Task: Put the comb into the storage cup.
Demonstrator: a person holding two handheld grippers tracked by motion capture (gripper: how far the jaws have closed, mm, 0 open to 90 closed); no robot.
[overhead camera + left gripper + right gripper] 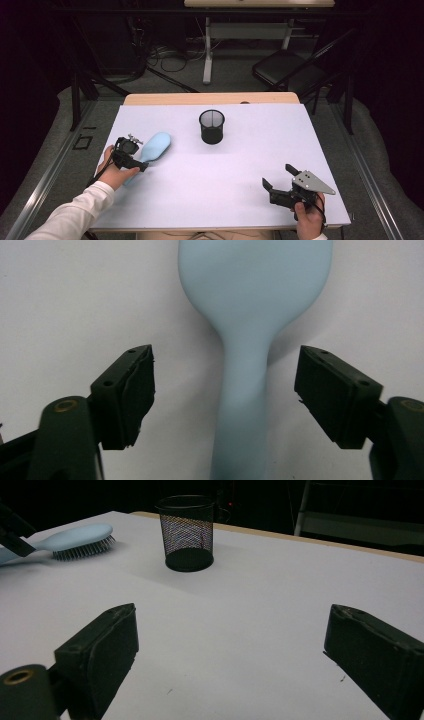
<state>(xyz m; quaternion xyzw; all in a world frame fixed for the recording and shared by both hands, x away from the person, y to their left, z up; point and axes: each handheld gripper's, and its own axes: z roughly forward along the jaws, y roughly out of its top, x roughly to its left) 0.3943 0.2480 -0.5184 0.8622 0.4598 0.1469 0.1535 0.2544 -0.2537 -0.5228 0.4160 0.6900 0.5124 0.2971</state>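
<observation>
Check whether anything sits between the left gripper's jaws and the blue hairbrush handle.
Nothing visible does. The left gripper straddles the hairbrush handle, jaws open with bare table on both sides, pads not yet touching.

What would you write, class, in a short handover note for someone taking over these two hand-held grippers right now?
Left hand-held gripper: open, jaws either side of the handle of the light blue hairbrush, pads not touching it.
Right hand-held gripper: open, holding nothing, near the table's front right corner.
Hairbrush lies bristles down at the left of the white table; the black mesh cup stands upright, mid-table towards the back.
Done: left gripper lined up on the handle.
Left: close on the handle and lift; probably the brush goes into the cup.
</observation>
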